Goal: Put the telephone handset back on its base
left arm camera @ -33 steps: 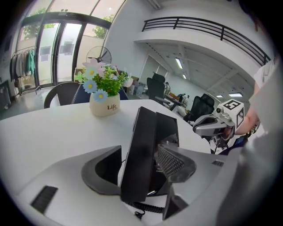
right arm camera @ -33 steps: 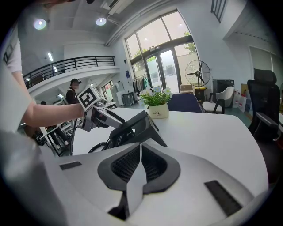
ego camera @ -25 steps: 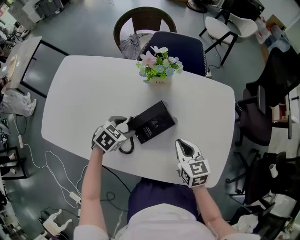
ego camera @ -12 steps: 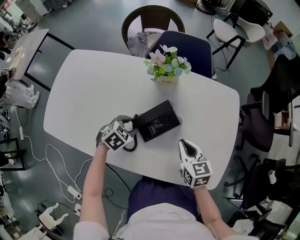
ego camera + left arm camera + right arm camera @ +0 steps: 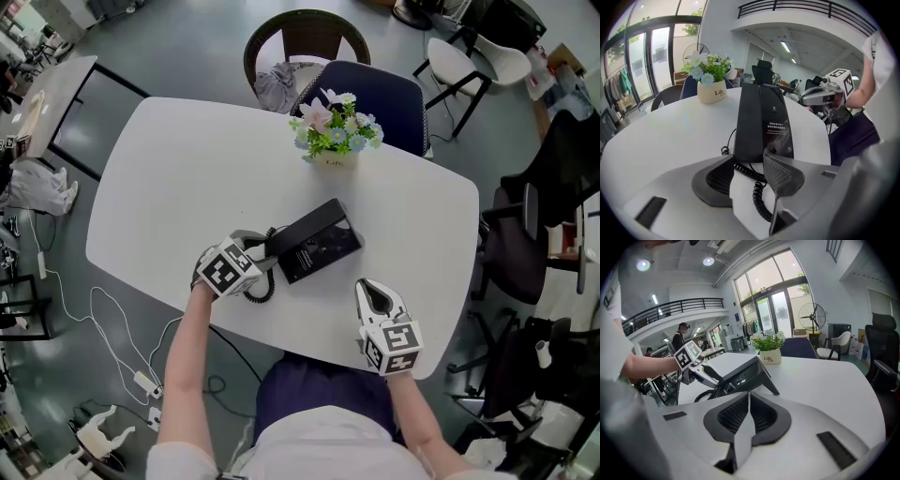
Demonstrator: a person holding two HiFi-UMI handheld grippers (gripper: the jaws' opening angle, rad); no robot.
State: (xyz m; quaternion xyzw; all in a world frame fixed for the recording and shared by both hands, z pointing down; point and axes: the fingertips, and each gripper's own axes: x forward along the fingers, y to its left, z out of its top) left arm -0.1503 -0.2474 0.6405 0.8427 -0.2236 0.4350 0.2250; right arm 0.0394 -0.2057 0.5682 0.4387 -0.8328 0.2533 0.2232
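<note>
the left tool has just been narrowing. its jaws were spread to their widest a second ago and have come in around the near end of the handset. the pads now look to bear on its two sides, so i read this as a light pinch on the handset, not an empty gap. the curly cord loops across the worktop just behind the tips, between the jaws. the hand has hardly shifted and sits at the same end of the handset as before.

in the left gripper view the handset lies lengthwise along the left side of the base. the base stands near the middle of the worktop, on the person's side of the flower pot. the handset seems to lie in or right over its cradle, but i can't tell whether it is fully seated.

as i judge it, the left side has gone from reaching to holding. what remains is to settle the handset squarely into the cradle and then let go. the cord is close enough to the jaws that it could snag or get trapped under the handset.

the right tool is pressed together with nothing in it. it is low over the near edge of the worktop, well apart from the base, and has not moved.
</note>
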